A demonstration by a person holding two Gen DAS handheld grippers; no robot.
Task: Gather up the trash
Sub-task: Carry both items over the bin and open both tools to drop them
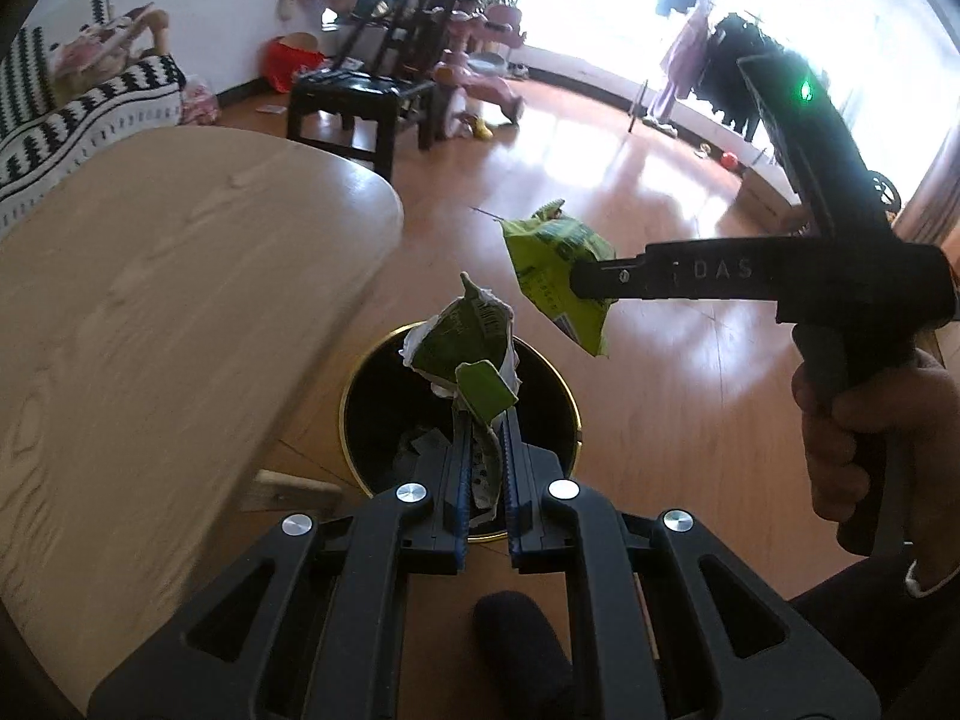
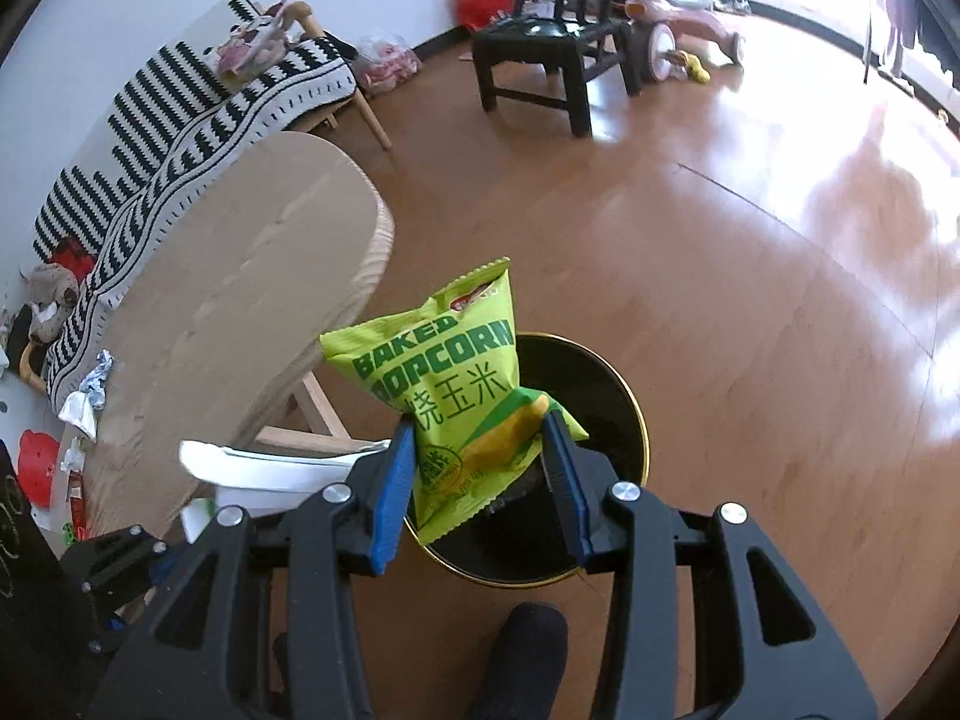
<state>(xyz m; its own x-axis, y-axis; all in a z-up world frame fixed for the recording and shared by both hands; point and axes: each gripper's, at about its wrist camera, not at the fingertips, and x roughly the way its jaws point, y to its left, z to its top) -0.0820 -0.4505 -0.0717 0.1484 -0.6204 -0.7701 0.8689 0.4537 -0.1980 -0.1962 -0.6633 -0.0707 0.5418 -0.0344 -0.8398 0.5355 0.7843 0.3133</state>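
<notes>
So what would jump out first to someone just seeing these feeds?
The bright green baked-popcorn bag, clamped in the right gripper above the black gold-rimmed trash bin. Next, the crumpled green-and-white wrapper pinched in the left gripper, over the same bin beside the pale wooden table.

We've got a pale wooden table (image 2: 252, 276) on the left, its rounded end near us. Behind it runs a sofa (image 2: 180, 114) under a black-and-white striped cover, a pink heap on top. A plush toy (image 2: 51, 300) sits at its near end. Out on the glossy wooden floor (image 2: 750, 252) stands a dark wooden chair (image 2: 540, 48), and just beside it a pink tricycle (image 2: 672, 24). A red bag (image 1: 288, 63) leans at the white wall. Far right, we see dark clothes hanging on a rack (image 1: 732, 72) against the bright window.
</notes>
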